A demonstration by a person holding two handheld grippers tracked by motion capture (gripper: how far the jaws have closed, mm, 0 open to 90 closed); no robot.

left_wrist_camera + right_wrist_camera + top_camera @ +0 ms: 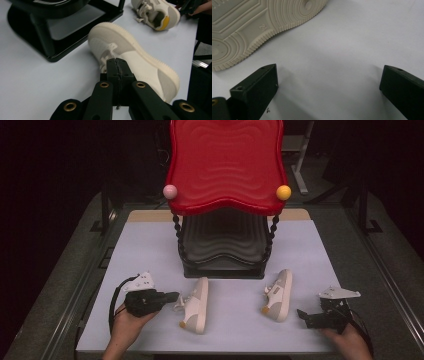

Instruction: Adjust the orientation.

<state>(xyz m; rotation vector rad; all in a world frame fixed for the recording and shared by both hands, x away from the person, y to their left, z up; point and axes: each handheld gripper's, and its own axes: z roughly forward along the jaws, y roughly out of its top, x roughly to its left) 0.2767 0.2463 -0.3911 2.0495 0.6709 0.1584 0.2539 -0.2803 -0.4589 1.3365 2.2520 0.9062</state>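
1. The left shoe (196,305) lies on its side on the white table (150,250), just in front of the black lower shelf (222,247) of the red-topped rack (226,162), with its mate, the right shoe (279,295), well apart to its right and also tipped over

2. Your left gripper (172,296) has its jaws pressed together; in the left gripper view they meet at the lace area of the left shoe (130,55), and they appear to pinch a lace or strap there, though the material between the tips is too small to make out for sure

3. Your right gripper (303,316) sits near the right shoe with its jaws spread wide, holding nothing; its own view looks at the ribbed sole (257,27), which does not touch the jaws

4. The left shoe's long axis runs roughly front to back across the table, its toe towards the rack and the yellow-lined heel towards you, the sole facing right

5. To do this step well, I judge you should lift slowly and check that the shoe follows before moving off; a thin lace hold may let it swing or slip

6. Keep the toe leading towards the shelf, and bring the right gripper in to steady the heel if it twists
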